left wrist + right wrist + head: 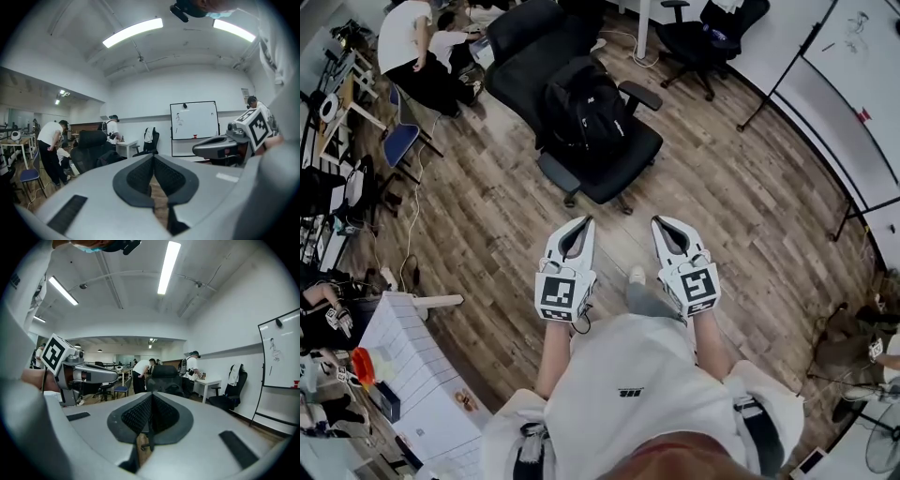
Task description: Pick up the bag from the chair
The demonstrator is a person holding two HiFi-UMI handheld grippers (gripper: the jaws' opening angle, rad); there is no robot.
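A black backpack rests on the seat of a black office chair ahead of me, leaning against its backrest. In the head view my left gripper and right gripper are held side by side over the wood floor, a short way in front of the chair and apart from it. Both are shut with nothing between the jaws. The left gripper view shows the chair and bag at its left, beyond shut jaws. In the right gripper view the chair stands straight ahead above the shut jaws.
A second black chair stands at the back right beside a whiteboard on a stand. People work at desks at the far left near a blue chair. A white box lies on the floor at my left.
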